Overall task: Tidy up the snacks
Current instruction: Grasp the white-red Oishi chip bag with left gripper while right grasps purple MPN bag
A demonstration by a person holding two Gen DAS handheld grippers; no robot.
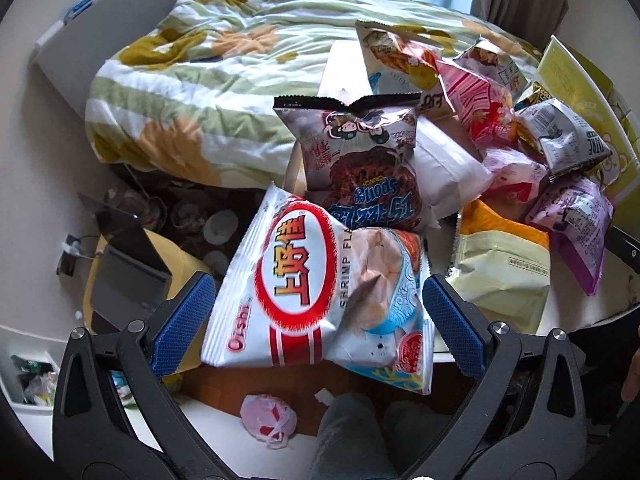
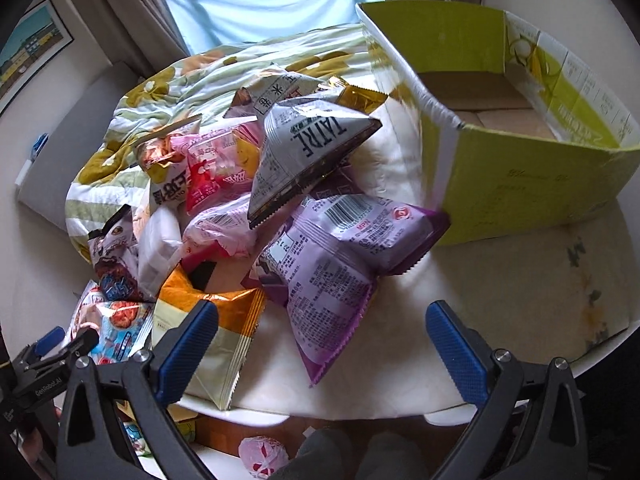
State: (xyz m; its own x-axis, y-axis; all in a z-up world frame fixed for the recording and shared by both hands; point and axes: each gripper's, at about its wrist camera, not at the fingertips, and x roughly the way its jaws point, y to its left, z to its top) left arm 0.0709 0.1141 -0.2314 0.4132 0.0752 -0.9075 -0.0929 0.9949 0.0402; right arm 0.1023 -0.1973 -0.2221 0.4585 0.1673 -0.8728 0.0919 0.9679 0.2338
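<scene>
A heap of snack bags lies on a white table (image 2: 500, 280). My left gripper (image 1: 318, 316) is open, its blue pads on either side of a white and red Oishi shrimp bag (image 1: 316, 292) at the table's near edge, not touching. Behind it stands a brown sponge-cake bag (image 1: 364, 160). My right gripper (image 2: 322, 344) is open above the table's front, just short of a purple bag (image 2: 340, 256). An orange and cream bag (image 2: 216, 320) lies by its left finger. A grey bag (image 2: 304, 152) tops the heap. A yellow-green cardboard box (image 2: 520, 184) stands open and empty at the right.
A floral quilt (image 1: 192, 80) lies on the bed behind the table. A yellow stool with a laptop (image 1: 128, 264) stands at the left, below the table. A pink knotted bag (image 1: 268, 420) lies on the floor by the person's knees.
</scene>
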